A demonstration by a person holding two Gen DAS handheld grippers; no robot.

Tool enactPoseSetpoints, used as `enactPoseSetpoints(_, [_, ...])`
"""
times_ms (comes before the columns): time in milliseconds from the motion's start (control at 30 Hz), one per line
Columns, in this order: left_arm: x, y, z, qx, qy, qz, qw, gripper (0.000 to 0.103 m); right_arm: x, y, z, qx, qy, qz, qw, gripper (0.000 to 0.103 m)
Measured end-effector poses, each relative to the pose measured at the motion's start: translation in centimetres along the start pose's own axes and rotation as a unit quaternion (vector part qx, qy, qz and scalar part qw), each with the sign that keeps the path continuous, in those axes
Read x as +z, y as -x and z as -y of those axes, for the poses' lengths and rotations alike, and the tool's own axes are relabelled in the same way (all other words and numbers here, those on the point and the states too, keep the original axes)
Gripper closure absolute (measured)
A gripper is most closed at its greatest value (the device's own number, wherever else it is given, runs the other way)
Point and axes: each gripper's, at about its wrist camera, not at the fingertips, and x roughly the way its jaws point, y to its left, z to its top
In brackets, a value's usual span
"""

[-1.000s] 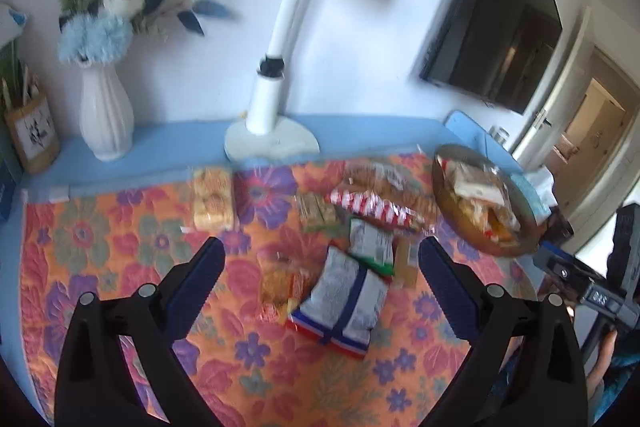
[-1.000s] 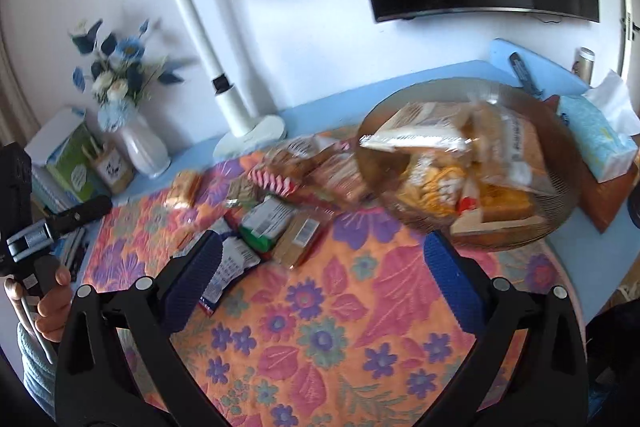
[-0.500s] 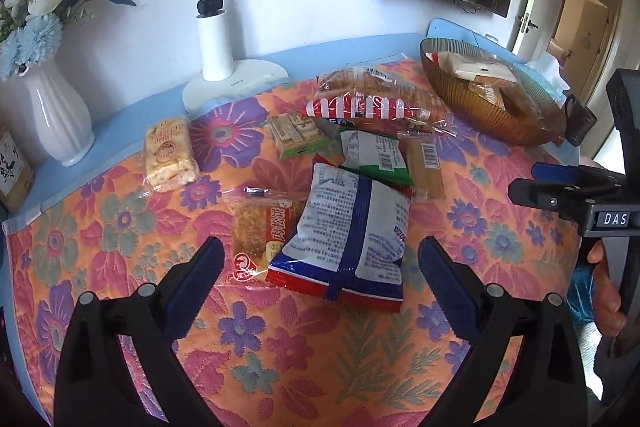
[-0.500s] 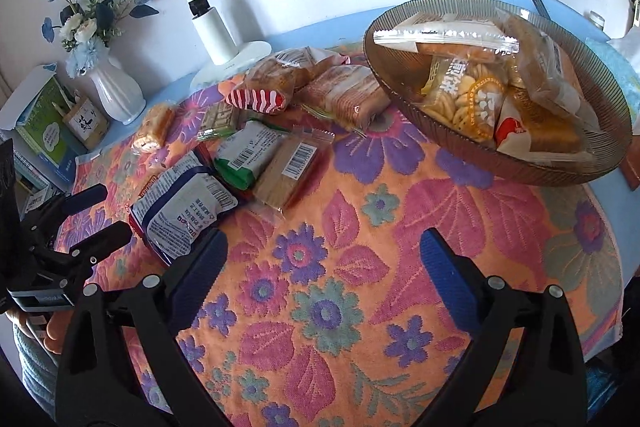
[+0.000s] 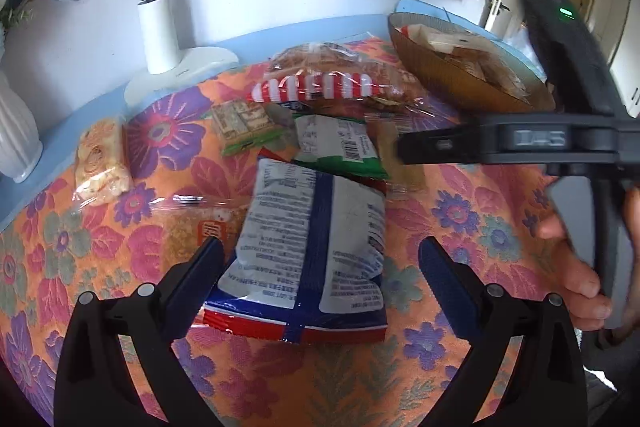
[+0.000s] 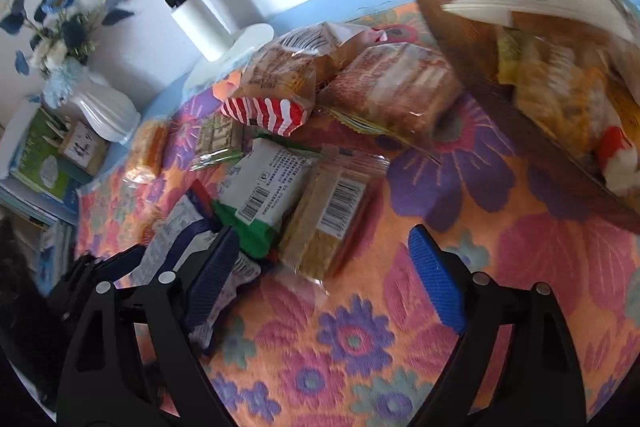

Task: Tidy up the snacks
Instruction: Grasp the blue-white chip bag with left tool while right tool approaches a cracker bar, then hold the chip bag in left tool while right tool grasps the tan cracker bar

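At the left edge of the left wrist view stood a white vase, with a lamp base further right. Low in the frame, the left tongs gaped wide with 1 finger on each side of a white-and-blue snack bag, gripping nothing. A brown bowl of snacks sat upper right on the floral tabletop. In the right wrist view, the right tongs also gaped wide and empty, just short of a barcoded wafer pack at center.
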Motion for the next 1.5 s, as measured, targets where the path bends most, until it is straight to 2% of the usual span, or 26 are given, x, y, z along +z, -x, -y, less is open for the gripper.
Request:
enactPoseSetpoints(167, [-0.6,-0.5,1.4,-0.010,-0.030,-0.017,0.9994,0.007,-0.2,-1.5,-1.7,-0.056,0.034,0.021,0.998,0.019])
enactPoseSetpoints(233, [-0.6,-0.7,1.5,-0.011,-0.029,-0.018,0.9994,0.007,-0.4,-1.7,-2.0,-0.071,0.045,0.031,0.996,0.029])
enactPoseSetpoints(300, [-0.5,-0.9,1.6,-0.007,-0.029,-0.021,0.9993,0.007,-0.5,-1.5,-2.0,-0.063,0.052,0.034,0.996,0.048])
enactPoseSetpoints(433, [-0.1,-1.5,2.2,0.011,-0.035,-0.029,0.9989,0.008,-1.1,-0.4,-1.2,-0.053,0.057,0.038,0.996,0.064])
enactPoseSetpoints(467, [-0.1,-1.8,2.3,0.018,-0.037,-0.033,0.9986,0.009,-1.4,0.1,-0.7,-0.048,0.057,0.038,0.997,0.070])
enactPoseSetpoints(600, [0.4,-2.9,3.0,0.054,-0.044,-0.048,0.9964,0.021,-3.3,2.1,1.0,-0.006,0.102,0.032,0.994,0.074])
enactPoseSetpoints(667, [0.4,-3.5,3.3,0.070,-0.049,-0.053,0.9949,0.024,-4.8,2.9,1.9,-0.037,0.131,0.038,0.990,0.075])
enactPoseSetpoints(733, [0.5,-3.3,3.6,0.070,-0.050,-0.047,0.9952,0.034,-5.8,3.6,3.2,-0.046,0.136,0.026,0.989,0.080])
enactPoseSetpoints(833, [0.6,-2.3,3.9,0.080,-0.045,-0.043,0.9948,0.041,-6.1,5.5,5.5,-0.008,0.109,0.029,0.994,0.073])
enactPoseSetpoints(867, [0.5,-1.9,4.0,0.081,-0.042,-0.042,0.9949,0.042,-5.9,6.3,6.1,-0.002,0.098,0.034,0.995,0.066])
enactPoseSetpoints(900, [0.5,-1.4,4.1,0.082,-0.037,-0.038,0.9952,0.043,-5.7,6.7,6.5,-0.003,0.095,0.038,0.995,0.059])
enactPoseSetpoints(1067, [0.4,0.3,3.8,0.073,0.002,0.006,0.9973,0.043,-5.3,8.6,5.9,-0.007,0.094,0.064,0.994,0.051])
enactPoseSetpoints(1200, [0.1,-1.0,2.4,0.050,0.037,0.001,0.9981,0.043,-5.8,8.1,4.5,-0.019,0.105,0.065,0.992,0.040])
enactPoseSetpoints(1267, [-0.2,-1.8,2.2,0.043,0.038,-0.015,0.9982,0.043,-5.9,7.1,3.8,-0.022,0.106,0.061,0.992,0.039])
enactPoseSetpoints(1367, [-0.2,-1.4,1.9,0.020,0.046,-0.004,0.9987,0.043,-5.9,6.0,3.6,-0.016,0.094,0.050,0.994,0.039])
enactPoseSetpoints(1500, [-0.3,-1.4,1.8,0.020,0.049,-0.005,0.9986,0.043,-5.6,4.9,3.4,-0.015,0.080,0.039,0.996,0.039])
